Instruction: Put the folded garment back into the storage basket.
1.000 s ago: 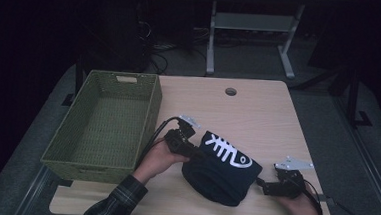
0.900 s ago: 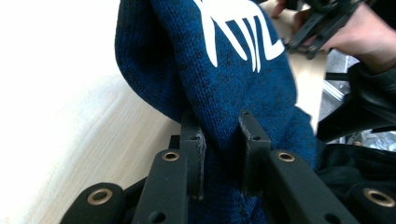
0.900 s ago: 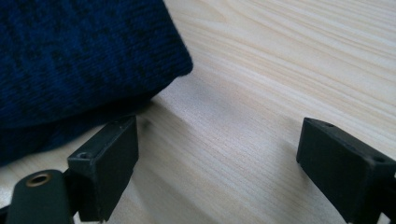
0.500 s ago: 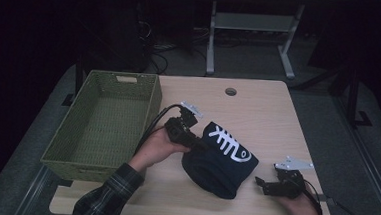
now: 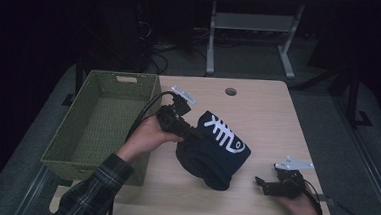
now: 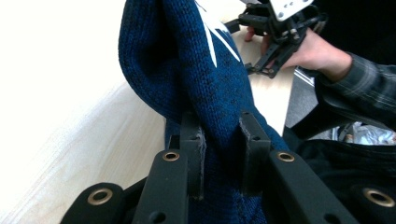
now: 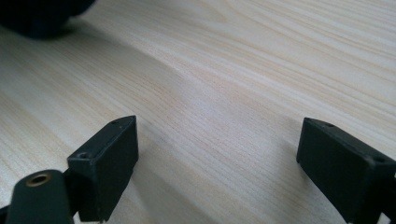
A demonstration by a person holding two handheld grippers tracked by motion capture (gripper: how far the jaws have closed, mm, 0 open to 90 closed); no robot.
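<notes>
**Beside the basket, a sweater held up off the desk**

Beside the green woven basket (image 5: pixel 100 119), on its right, the left gripper (image 5: pixel 189 133) has its fingers (image 6: pixel 195 154) clenched on a fold of the dark blue knit sweater (image 5: pixel 216 148). Most of the sweater hangs bunched just right of the basket, its lower end resting on the desk (image 5: pixel 267 122), with the white fishbone print facing up. Well right of the basket, near the desk's front edge, the right gripper (image 5: pixel 264 184) sits low over bare wood, its fingers (image 7: pixel 107 163) spread wide apart and grasping nothing, clear of the sweater.
</notes>
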